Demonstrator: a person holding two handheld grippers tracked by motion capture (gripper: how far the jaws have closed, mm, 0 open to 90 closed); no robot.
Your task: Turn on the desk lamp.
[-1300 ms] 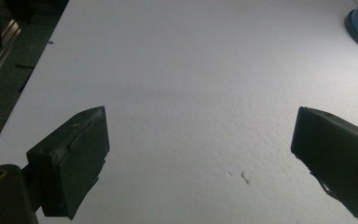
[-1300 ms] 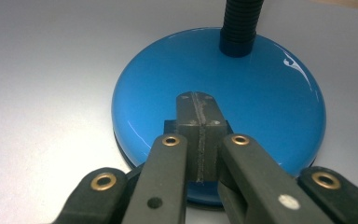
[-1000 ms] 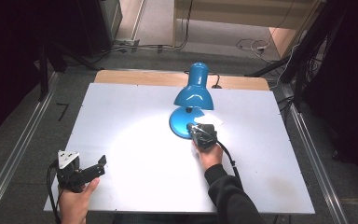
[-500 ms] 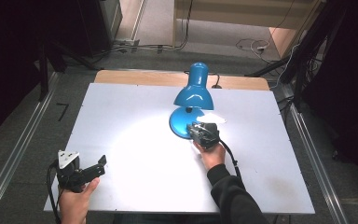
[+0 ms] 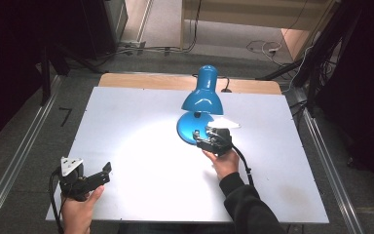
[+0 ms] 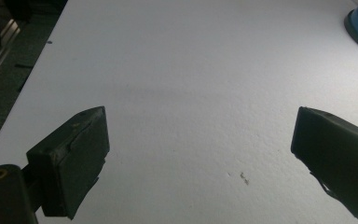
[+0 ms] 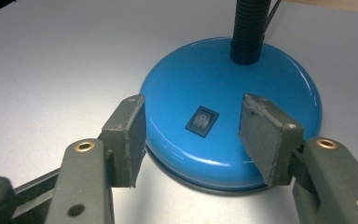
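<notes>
The blue lamp stands far and right of middle on the counter; its left half and near edge lie bare.

The lamp base is glossy blue enamelled metal, smooth enough to carry bright highlights, with a dark rim underneath; its shade has the same shiny blue finish. The rocker switch looks like black plastic, and the neck is a ribbed black flexible tube. The table top is matt white with a fine grainy texture, and a bare wood strip runs along its far edge. The right gripper has matt grey, slightly rough pads and brass-coloured rivets.
</notes>
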